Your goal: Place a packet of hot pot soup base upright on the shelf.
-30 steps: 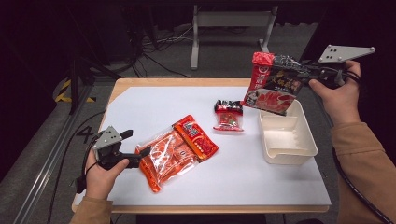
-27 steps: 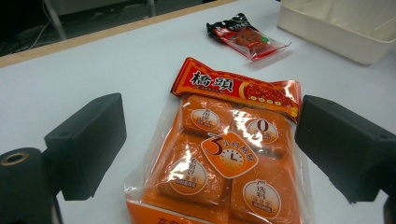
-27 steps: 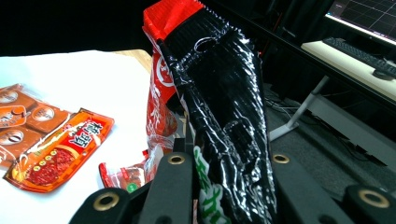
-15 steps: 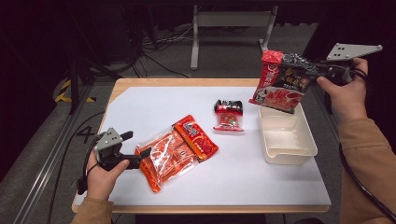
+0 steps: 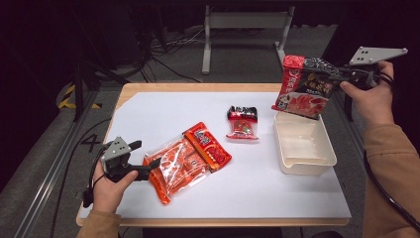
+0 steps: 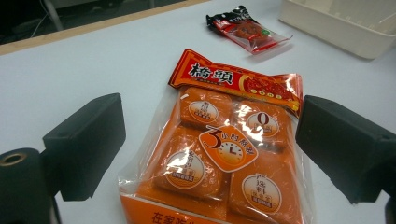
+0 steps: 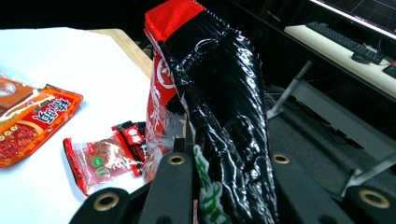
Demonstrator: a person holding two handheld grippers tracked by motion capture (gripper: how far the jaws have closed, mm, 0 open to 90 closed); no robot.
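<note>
My right hand-held gripper point(image 5: 341, 75) clamps the red-and-black foil packet point(image 5: 303, 87) above the cream plastic tub point(image 5: 303, 144), upper right, I'd say for dropping in. My left hand-held gripper point(image 5: 151, 167) stands open around the orange clear-film pouch point(image 5: 187, 157), ready to grasp.

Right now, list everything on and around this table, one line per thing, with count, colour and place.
Black-and-red packet: one, held in the air above the far end of the tub.
Tub: one, cream, on the right side of the table.
Orange packet: one, clear front with red header, lying flat near the front left.
Small snack packet: one, red and black, lying mid-table left of the tub.
Table: one, white sheet over a wooden edge.
Metal stand: one, grey, on the floor beyond the table.
Left gripper: one, black, jaws open either side of the orange packet's near end.
Right gripper: one, black, shut on the black-and-red packet.
</note>
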